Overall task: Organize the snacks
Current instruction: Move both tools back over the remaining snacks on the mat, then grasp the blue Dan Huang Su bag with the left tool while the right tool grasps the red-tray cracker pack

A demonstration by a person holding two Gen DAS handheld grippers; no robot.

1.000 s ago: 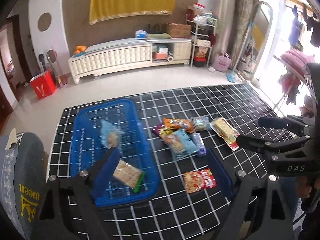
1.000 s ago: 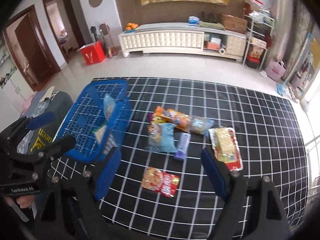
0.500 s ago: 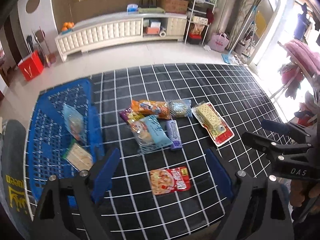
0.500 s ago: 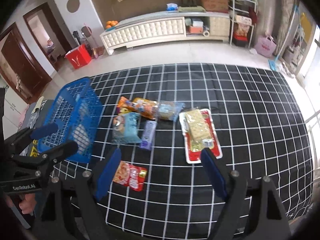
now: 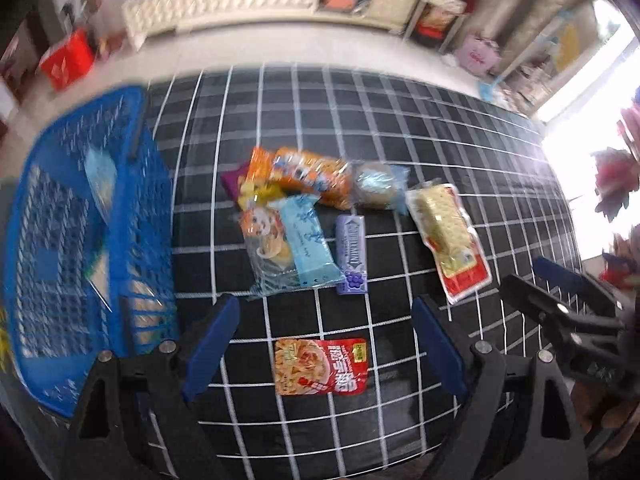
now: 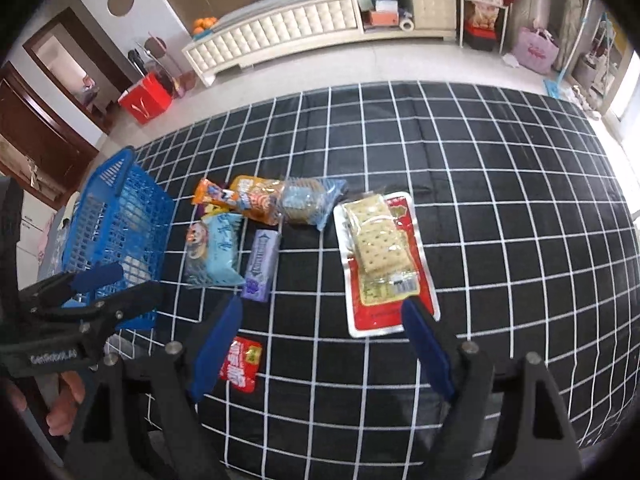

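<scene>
The left gripper [image 5: 324, 354] has its jaws wide apart and holds nothing; the red pouch [image 5: 321, 366] lies flat on the cloth [image 5: 400, 152] right between its fingertips, with the long axis running across from one fingertip to the other. The right gripper [image 6: 320, 344] is also spread open and empty. Just ahead of its right fingertip lies the cracker pack [image 6: 382, 260], its long axis going away from the gripper and its near end almost touching that fingertip. The same red pouch [image 6: 242, 364] is partly hidden behind the right gripper's left fingertip. Further ahead of the left gripper lies the purple gum pack [image 5: 352, 254], pointing away from it, beside the light blue packet [image 5: 306, 240] and a clear bag [image 5: 264, 252]. Beyond these are the orange packet [image 5: 308, 176] and a small blue-wrapped cake [image 5: 378, 186]. The basket [image 5: 132, 208] stands to the left of the left gripper, with some packets inside.
</scene>
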